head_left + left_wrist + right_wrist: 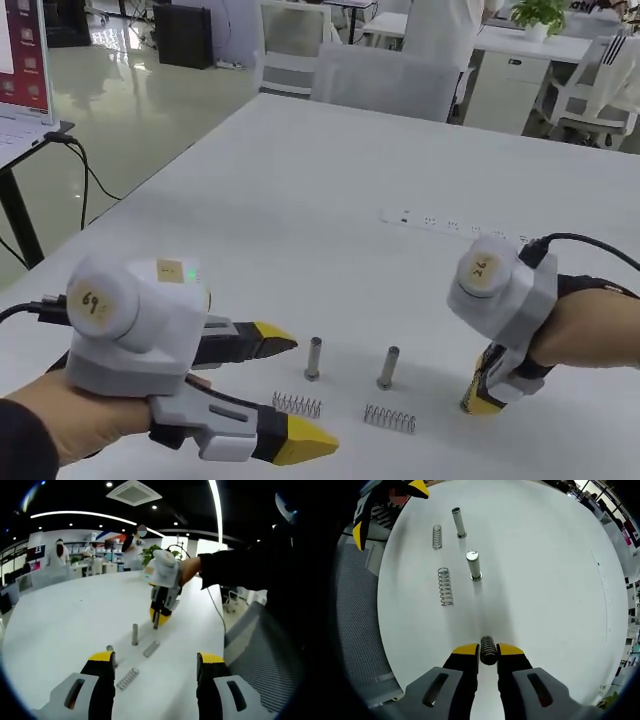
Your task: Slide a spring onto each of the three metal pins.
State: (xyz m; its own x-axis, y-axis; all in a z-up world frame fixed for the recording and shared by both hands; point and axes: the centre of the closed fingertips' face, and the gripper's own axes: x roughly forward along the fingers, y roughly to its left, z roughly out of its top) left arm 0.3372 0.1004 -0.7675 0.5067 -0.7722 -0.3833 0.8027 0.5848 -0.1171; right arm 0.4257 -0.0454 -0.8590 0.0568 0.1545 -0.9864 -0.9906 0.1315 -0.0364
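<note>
Two metal pins stand upright on the white table (300, 200), a left pin (313, 358) and a right pin (388, 368). In front of them lie two loose springs (297, 405) (390, 419). My left gripper (295, 390) hovers open at the lower left, its jaws wide apart around the left spring (128, 678) and nothing held. My right gripper (478, 402) points down at the table to the right of the pins. It is shut on a third spring (488, 649), seen end-on between the yellow tips. I cannot tell whether a pin sits inside that spring.
A white power strip (440, 225) lies farther back on the table. Chairs (385, 80) stand at the far edge. The near table edge runs close behind the springs, with a mesh chair (355, 605) beyond it.
</note>
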